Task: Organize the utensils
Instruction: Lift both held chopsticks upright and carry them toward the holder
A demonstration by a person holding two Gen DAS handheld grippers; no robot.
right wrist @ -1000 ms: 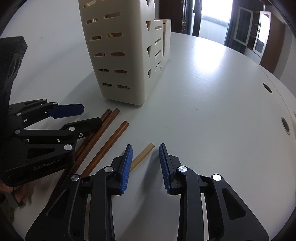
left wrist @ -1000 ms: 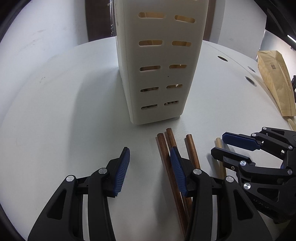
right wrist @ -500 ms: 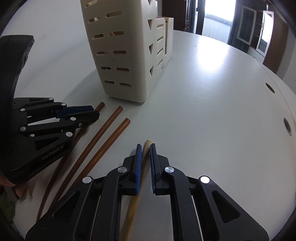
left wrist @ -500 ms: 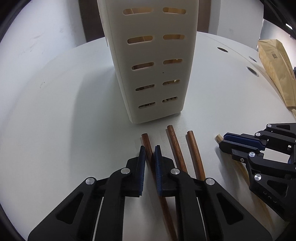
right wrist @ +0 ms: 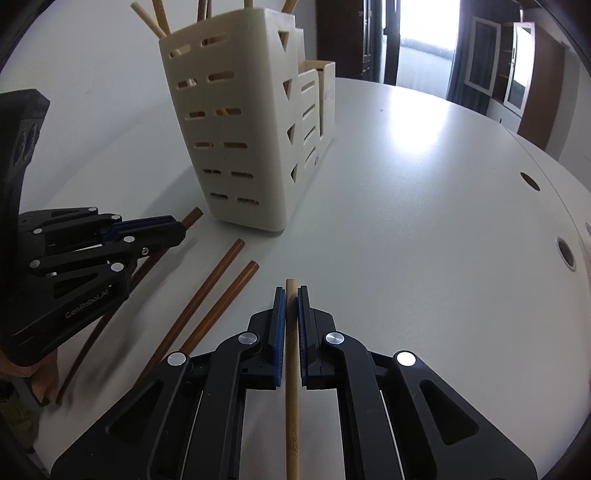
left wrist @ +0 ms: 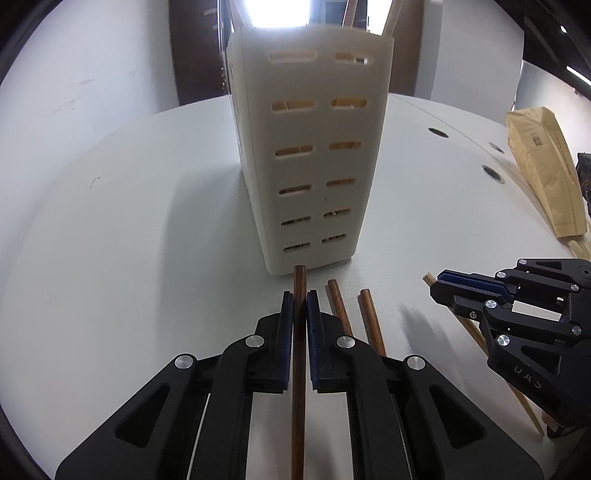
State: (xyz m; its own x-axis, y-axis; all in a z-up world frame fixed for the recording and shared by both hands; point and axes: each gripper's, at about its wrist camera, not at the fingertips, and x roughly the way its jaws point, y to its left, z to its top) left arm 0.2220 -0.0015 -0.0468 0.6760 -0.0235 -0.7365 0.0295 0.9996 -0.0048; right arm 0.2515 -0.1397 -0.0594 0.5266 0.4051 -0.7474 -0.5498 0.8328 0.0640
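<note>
Pointing toward holder (left wrist: 314,155): clamped chopstick (left wrist: 298,369)

Brown chopstick (left wrist: 298,387) lower end cut off; holder (left wrist: 310,155) contents mostly hidden.

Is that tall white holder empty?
No. Chopstick ends stick out above the white holder.

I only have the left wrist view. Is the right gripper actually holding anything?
Observer: Yes. The right gripper is shut on a pale chopstick.
Operator: And beyond the holder, what's behind it?
Observer: The holder steps down into two lower compartments behind the tall one.
Operator: How far back does my brown chopstick run?
Observer: The brown chopstick in the left gripper reaches back to a hand at the frame's left edge.
</note>
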